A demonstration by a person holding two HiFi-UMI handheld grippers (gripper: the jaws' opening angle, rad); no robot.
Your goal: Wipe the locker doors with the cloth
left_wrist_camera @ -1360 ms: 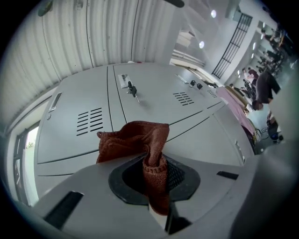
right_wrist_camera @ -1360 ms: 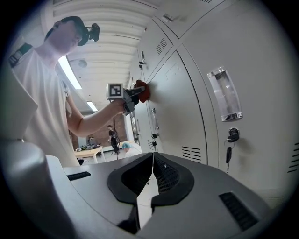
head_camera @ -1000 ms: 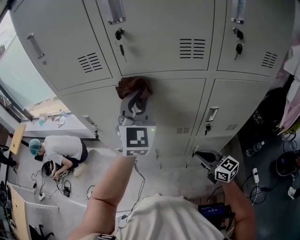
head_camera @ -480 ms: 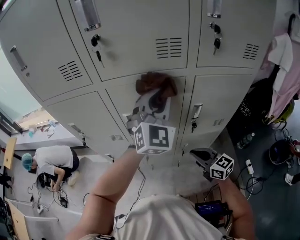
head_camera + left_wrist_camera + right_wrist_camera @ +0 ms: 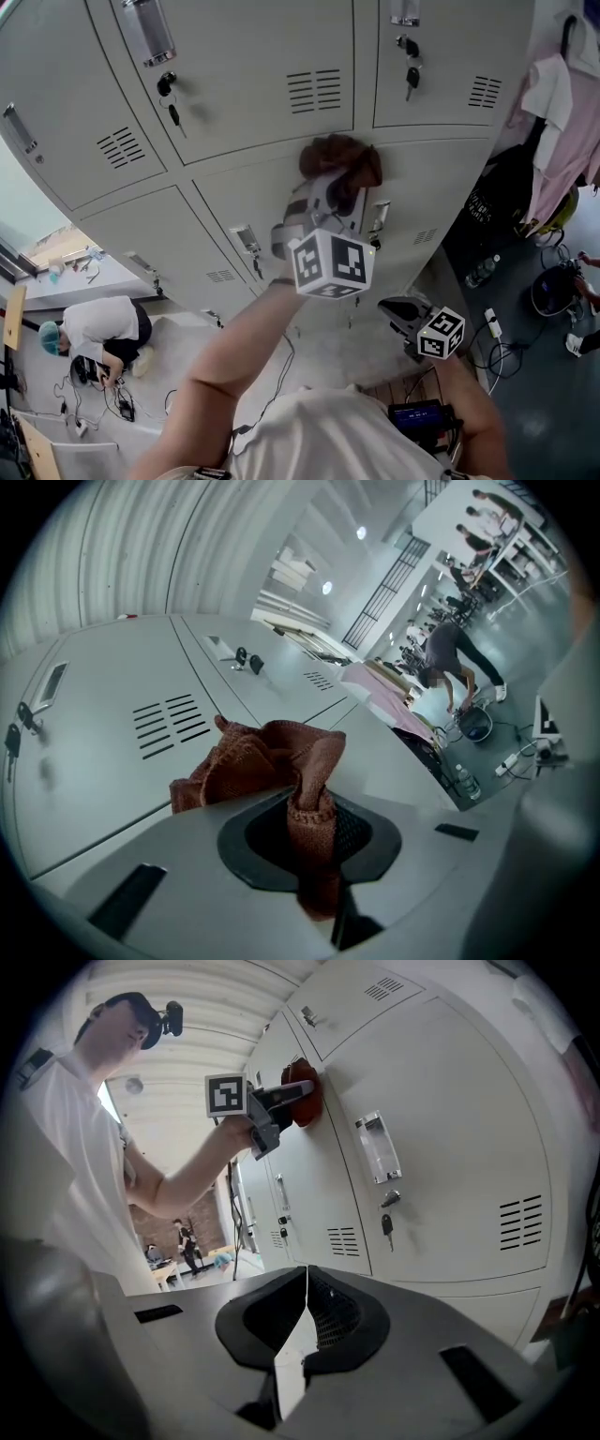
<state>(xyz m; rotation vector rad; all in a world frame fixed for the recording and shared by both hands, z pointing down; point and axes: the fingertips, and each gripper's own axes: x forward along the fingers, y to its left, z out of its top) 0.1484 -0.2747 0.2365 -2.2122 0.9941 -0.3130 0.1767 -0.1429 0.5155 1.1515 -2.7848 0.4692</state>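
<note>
Cloth (image 5: 339, 159) in left gripper (image 5: 330, 190) against locker door (image 5: 251, 192) — handle (image 5: 378, 214) beside

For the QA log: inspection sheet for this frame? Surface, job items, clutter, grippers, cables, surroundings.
Surface: grey locker doors, vented, keys in some locks.
Job's things: brown cloth pressed against a middle-row door.
Clutter: bottle on the floor; pink garment hanging at right.
Grippers: left gripper jaws shut on the cloth; right gripper jaws together, empty, held low.
Cables: power strip at right; loose cables at left.
Surroundings: person crouching on the floor at left.
</note>
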